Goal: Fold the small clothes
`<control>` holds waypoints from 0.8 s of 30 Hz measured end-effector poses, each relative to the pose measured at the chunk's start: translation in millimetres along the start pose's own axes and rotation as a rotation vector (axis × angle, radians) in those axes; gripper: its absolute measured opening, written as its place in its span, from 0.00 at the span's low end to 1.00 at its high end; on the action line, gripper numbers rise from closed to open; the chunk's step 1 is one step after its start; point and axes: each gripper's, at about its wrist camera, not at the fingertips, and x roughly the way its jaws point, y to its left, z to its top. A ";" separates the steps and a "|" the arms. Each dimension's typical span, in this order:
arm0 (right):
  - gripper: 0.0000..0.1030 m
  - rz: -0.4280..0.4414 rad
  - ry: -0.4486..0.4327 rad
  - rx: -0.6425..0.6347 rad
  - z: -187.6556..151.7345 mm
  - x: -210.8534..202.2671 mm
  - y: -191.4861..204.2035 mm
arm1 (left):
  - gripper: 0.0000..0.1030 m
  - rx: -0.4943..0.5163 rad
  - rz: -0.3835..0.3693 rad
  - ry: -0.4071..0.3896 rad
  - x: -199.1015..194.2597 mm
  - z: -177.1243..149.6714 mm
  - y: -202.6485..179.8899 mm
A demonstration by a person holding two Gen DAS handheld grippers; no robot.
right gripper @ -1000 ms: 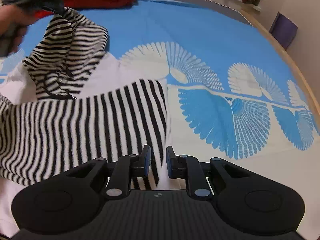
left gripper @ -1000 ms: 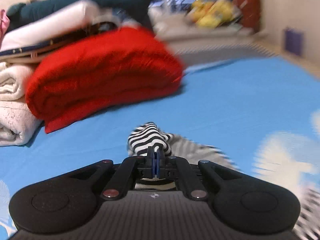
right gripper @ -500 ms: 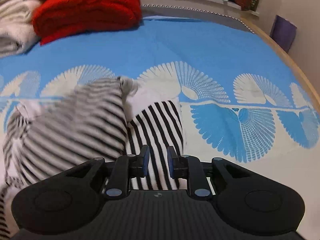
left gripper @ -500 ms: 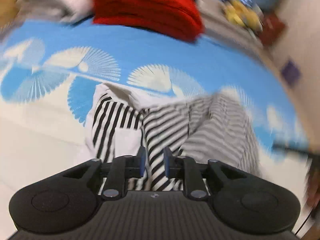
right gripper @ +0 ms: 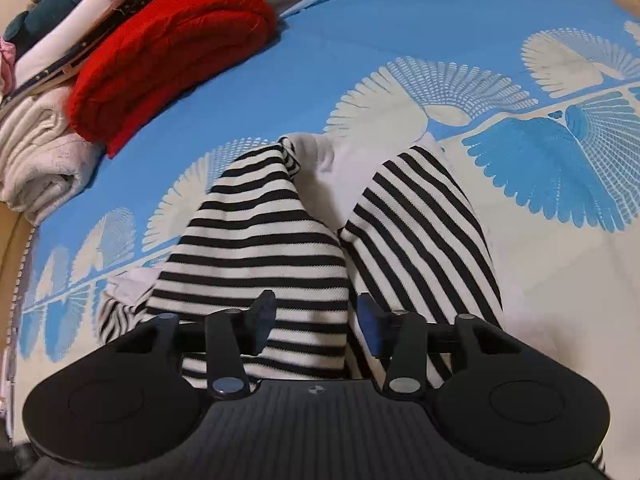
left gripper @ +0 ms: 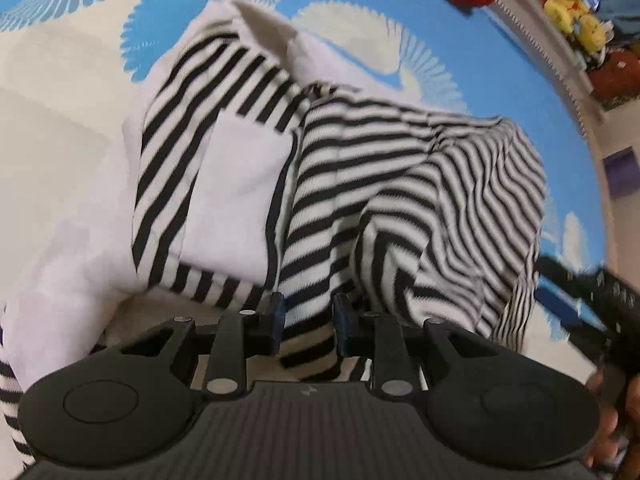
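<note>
Bed: covered by a blue sheet point(right gripper: 328, 60) printed with cream fan shapes; it carries everything else.
Stack at the bed's far edge: a folded red blanket point(right gripper: 168, 64) lies beside a cream folded towel point(right gripper: 44, 164), with white and dark teal folded pieces piled behind them.
Striped garment point(right gripper: 264, 252): black-and-white, lying on the sheet in the middle of the bed, partly folded. One striped panel is laid over toward the middle, a second striped part point(right gripper: 424, 220) lies just to its right, and plain white fabric shows between them. In the left wrist view a white patch point(left gripper: 240, 196) sits on the wide-striped part, beside a rumpled, finer-striped section point(left gripper: 452, 208).
Right gripper point(right gripper: 316, 320): hovers over the near edge of the folded panel; its fingers are well apart and opening, with cloth below them but not pinched.
Left gripper point(left gripper: 308, 320): points down at the garment's near edge; its fingers are slightly apart and opening, with striped cloth seen in the gap and the pads not pressing it.
Shelf beyond the bed: yellow soft toys point(left gripper: 576, 12), blurred.
</note>
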 end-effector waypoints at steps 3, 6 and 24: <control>0.48 -0.027 0.008 -0.002 4.6 18.8 -0.4 | 0.27 0.000 0.004 0.019 4.5 -0.1 -0.2; 0.48 -0.038 0.017 0.005 4.3 35.1 -3.5 | 0.26 0.001 0.009 0.026 7.5 4.3 1.0; 0.01 0.381 -0.381 0.275 8.5 -97.8 -53.2 | 0.01 0.063 -0.172 -0.605 -104.8 40.8 5.2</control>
